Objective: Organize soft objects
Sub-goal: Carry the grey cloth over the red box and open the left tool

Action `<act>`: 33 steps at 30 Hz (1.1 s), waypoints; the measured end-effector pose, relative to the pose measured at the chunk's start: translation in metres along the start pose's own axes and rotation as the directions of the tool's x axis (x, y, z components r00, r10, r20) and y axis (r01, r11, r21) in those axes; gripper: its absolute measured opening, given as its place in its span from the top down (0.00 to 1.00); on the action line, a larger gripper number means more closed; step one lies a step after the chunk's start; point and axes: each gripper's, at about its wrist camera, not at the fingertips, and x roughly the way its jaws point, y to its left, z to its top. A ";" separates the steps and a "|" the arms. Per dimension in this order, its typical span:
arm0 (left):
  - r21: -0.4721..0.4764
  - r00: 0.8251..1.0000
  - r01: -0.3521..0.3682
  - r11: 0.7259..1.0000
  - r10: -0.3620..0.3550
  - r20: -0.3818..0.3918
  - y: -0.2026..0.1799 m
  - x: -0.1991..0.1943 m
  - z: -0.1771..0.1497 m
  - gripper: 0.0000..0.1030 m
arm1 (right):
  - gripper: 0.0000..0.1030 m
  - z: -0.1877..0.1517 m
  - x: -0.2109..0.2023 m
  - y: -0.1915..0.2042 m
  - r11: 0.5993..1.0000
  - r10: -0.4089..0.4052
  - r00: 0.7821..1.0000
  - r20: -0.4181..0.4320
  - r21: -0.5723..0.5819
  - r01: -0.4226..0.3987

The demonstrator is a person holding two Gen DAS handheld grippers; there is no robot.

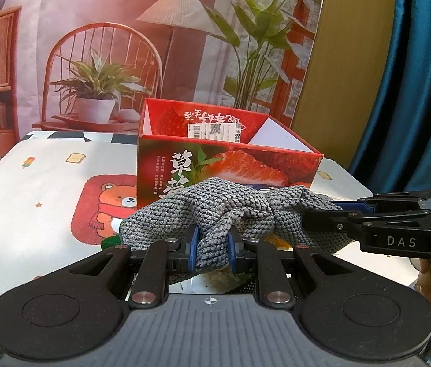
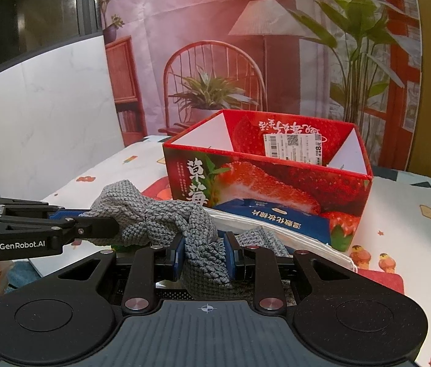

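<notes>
The grey knit cloth (image 1: pixel 215 211) hangs bunched between my two grippers, in front of the strawberry box (image 1: pixel 224 159) at twelve o'clock. It is light, limp and stretchy, so it sags wherever I leave it unsupported; the coarse knit gives my pads good bite. My left gripper (image 1: pixel 212 252) is pinched narrow on one gathered fold, my right gripper (image 2: pixel 204 255) on another. Best hold is near the edges, not the bulk. Under it lie a blue packet (image 2: pixel 279 218) and, I think, white folded cloth (image 2: pixel 307 244) on the printed tablecloth (image 1: pixel 38 183).
</notes>
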 end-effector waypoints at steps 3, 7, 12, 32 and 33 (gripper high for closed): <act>0.002 1.000 -0.003 1.000 0.003 0.004 0.000 -0.002 0.004 0.80 | 0.76 0.002 0.000 0.000 1.000 0.002 1.000 0.003 -0.002 -0.002; 0.008 0.999 -0.006 1.000 0.006 0.041 -0.001 -0.012 0.018 0.80 | 0.76 0.011 -0.007 0.000 1.000 0.018 0.999 0.028 0.010 -0.018; 0.054 0.994 -0.021 0.998 0.015 0.107 -0.009 -0.021 0.047 0.80 | 0.76 0.036 -0.018 -0.003 0.999 0.034 0.996 0.085 0.018 -0.036; 0.125 0.997 0.037 0.991 -0.046 0.070 -0.022 0.092 0.162 0.80 | 0.76 0.144 0.043 -0.099 0.999 -0.020 0.990 0.138 0.034 0.016; 0.125 0.998 0.036 0.991 -0.043 0.051 -0.021 0.102 0.162 0.80 | 0.76 0.145 0.051 -0.106 0.999 -0.022 0.992 0.126 0.043 0.017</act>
